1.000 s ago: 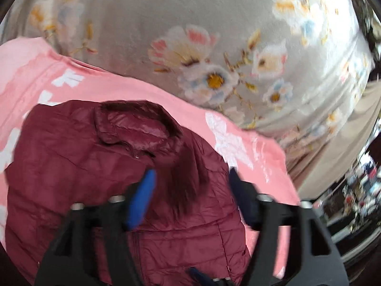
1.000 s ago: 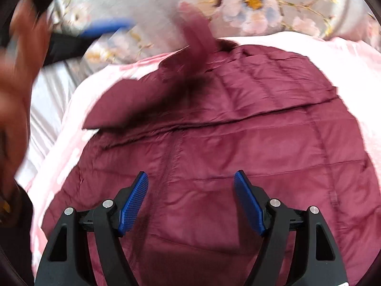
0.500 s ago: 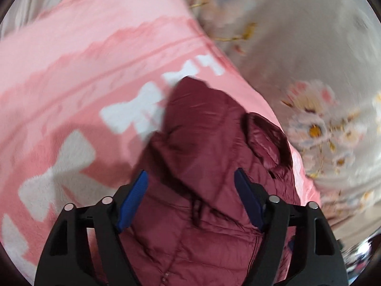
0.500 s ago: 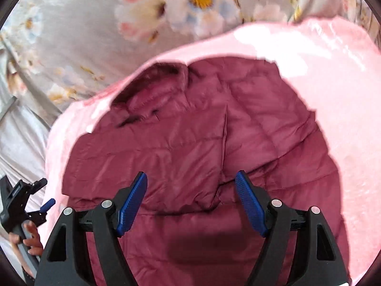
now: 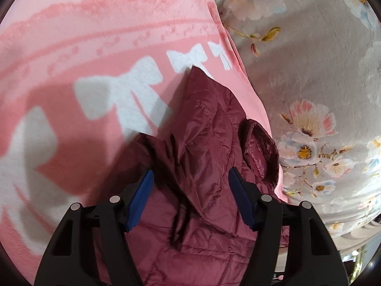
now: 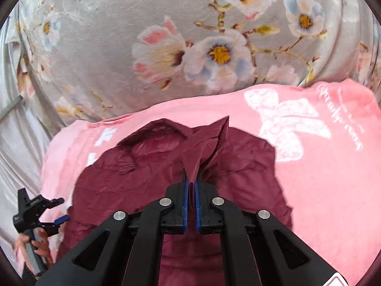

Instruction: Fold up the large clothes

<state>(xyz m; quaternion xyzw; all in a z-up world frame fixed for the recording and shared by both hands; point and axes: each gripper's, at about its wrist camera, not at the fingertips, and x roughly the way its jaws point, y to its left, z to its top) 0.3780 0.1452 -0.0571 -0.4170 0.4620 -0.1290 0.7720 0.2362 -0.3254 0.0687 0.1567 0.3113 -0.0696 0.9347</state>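
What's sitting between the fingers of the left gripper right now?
In the left wrist view, a raised fold of the maroon puffer jacket lies between the left gripper fingers, which stand apart without pressing it.

Maroon quilted puffer jacket [image 6: 238, 166] lies crumpled on pink bedding, one fold pulled up, collar uppermost

Bed with grey floral sheet [image 6: 114, 54]; pink bow-print blanket [image 5: 100, 47] on it, maroon puffer jacket [image 6: 147, 178] on blanket.

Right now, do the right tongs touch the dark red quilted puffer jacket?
Touching. In the right wrist view the right tongs are shut on a raised fold of the jacket.
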